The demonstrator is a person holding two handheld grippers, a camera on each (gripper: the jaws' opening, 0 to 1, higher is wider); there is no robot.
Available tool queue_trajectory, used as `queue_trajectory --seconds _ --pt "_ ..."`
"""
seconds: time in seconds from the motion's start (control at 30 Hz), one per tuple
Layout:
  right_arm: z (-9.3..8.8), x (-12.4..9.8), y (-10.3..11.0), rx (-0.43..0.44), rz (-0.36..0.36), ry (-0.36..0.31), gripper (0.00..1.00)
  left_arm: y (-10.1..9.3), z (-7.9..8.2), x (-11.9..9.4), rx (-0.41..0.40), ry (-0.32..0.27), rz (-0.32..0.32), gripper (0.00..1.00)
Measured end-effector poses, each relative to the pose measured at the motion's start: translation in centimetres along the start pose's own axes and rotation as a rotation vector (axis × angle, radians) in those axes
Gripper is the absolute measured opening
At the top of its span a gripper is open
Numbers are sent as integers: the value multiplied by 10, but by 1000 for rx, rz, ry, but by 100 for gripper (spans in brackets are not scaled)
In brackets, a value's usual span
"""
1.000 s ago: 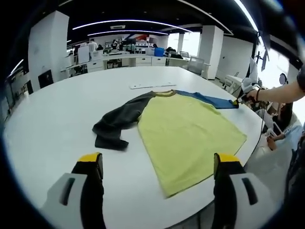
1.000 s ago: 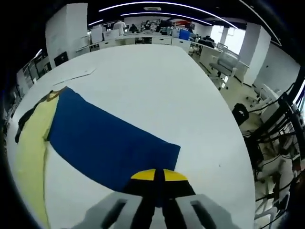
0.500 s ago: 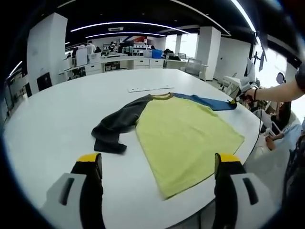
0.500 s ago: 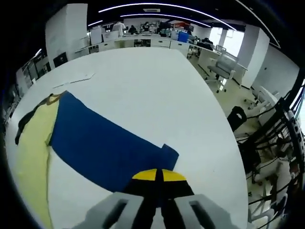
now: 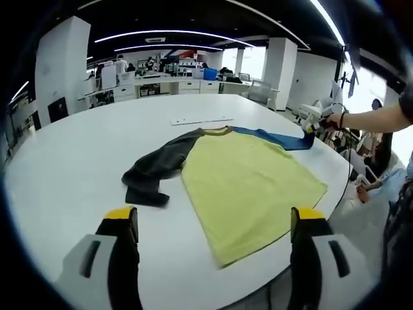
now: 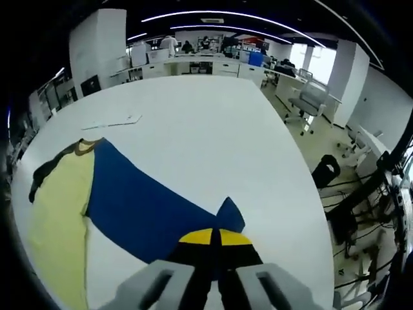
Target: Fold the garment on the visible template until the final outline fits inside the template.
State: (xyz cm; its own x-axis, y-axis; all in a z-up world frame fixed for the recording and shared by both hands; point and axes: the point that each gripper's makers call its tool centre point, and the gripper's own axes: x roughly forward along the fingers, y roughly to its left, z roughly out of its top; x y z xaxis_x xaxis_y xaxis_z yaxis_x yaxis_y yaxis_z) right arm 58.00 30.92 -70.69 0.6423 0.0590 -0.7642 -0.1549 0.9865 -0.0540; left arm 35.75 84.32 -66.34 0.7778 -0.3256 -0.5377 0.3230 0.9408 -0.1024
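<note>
We are working over a big round white table [image 5: 71,168], where the garment [image 5: 248,181] is lying spread near the right edge, yellow body flat, dark sleeve [image 5: 155,171] crumpled to its left. Our right gripper [image 6: 216,237] is pinching the blue sleeve [image 6: 145,210] at its cuff, lifting it. Our left gripper [image 5: 216,223] is hovering with jaws spread wide, holding nothing.

Left gripper view: set back at the near edge of the tabletop [image 5: 77,161], looking low across the whole garment [image 5: 248,181]. Right gripper view: close above the blue sleeve [image 6: 139,206], facing along the tabletop toward the far office. Shared: garment, tabletop, white strip [image 5: 200,120], background desks.
</note>
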Motion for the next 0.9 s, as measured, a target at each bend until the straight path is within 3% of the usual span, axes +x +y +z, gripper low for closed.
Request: queue_trajectory --seconds 0.43,0.9 --pt "25 11 28 -19 53 -26 0 -7 3 -1 7 -13 -18 95" --pt "49 12 73 -87 110 -32 0 -8 -2 -3 -5 -15 -28 94"
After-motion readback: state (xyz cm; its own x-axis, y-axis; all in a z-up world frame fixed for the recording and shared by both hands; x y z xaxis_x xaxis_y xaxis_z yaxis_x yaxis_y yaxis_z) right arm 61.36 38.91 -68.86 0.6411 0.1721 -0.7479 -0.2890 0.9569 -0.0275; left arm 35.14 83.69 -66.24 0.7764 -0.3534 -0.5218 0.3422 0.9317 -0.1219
